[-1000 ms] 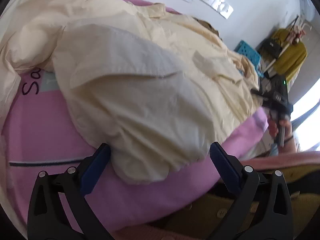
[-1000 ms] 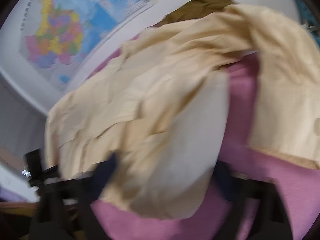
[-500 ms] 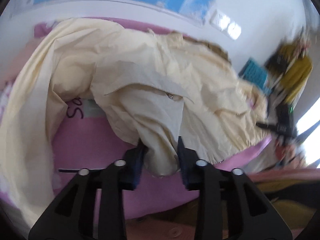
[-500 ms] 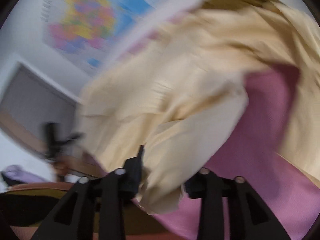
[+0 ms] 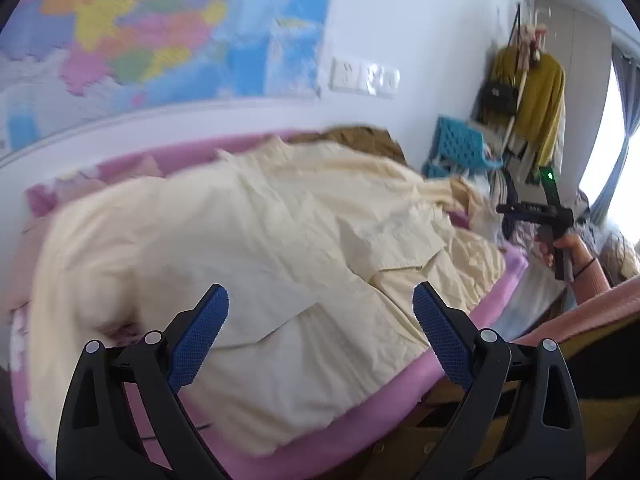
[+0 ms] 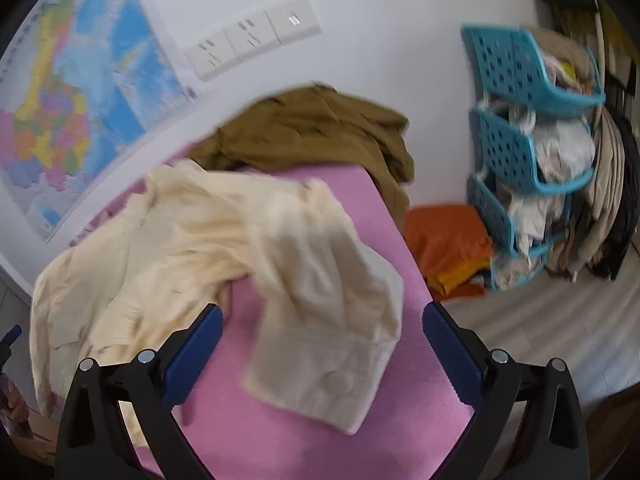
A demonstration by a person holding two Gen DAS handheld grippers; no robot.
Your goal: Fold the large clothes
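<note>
One cream shirt (image 5: 280, 248) covers the pink bed (image 5: 360, 428); both grippers, left (image 5: 320, 332) and right (image 6: 322, 344), gape wide and empty, lower frame.

both grippers, left gripper (image 5: 321, 308) and right gripper (image 6: 323, 328), are black with silver screws. fingers (image 5: 199, 336) carry blue textured pads. a pink sleeve (image 5: 600, 304) covers the arm.

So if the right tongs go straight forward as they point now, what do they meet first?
Most likely the sleeve cuff of the cream shirt, which lies on the pink mat between the open right tongs. Depth is unclear, so they might pass just above it.
</note>
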